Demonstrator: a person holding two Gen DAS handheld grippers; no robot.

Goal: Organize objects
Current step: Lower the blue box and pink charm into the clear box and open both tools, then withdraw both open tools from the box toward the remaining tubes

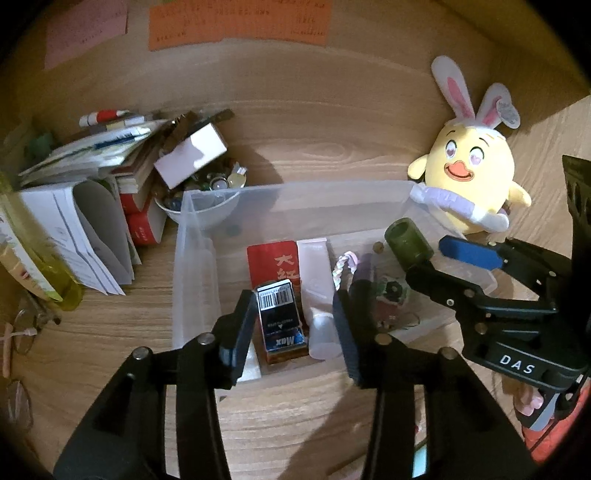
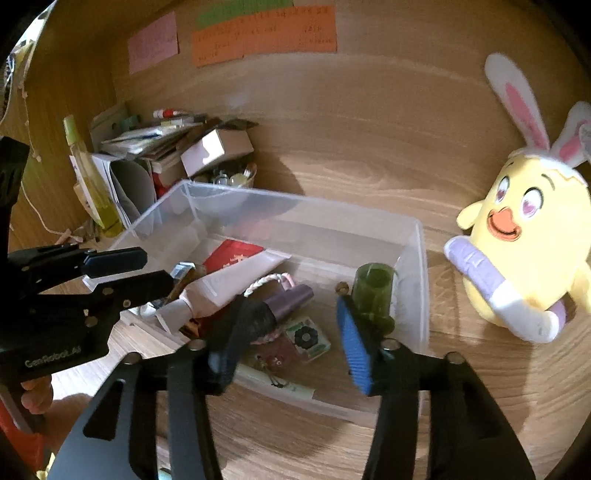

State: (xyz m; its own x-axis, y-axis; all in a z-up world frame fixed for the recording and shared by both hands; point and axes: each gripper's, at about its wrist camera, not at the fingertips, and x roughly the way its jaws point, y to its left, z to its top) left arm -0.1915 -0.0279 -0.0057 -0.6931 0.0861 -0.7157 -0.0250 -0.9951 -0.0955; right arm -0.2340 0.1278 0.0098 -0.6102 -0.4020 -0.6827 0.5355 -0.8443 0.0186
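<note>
Looking like a home desk nook: sitting against wood-grain panels, a yellow plush chick (image 1: 471, 173) in bunny ears. Leaning in the corner, stacked books and papers (image 1: 88, 206); hanging above, pink and orange notes (image 2: 264, 33); lying nearby, spectacles (image 1: 22, 328).

A bin (image 1: 192, 236) sits mid-frame on the desk (image 1: 332, 155), holding a box (image 1: 282, 321), tube (image 1: 317, 295) and cup (image 1: 408, 245). A bowl (image 1: 201, 210) and books (image 1: 92, 206) lie upper left; a plush (image 1: 476, 173) at right.
</note>
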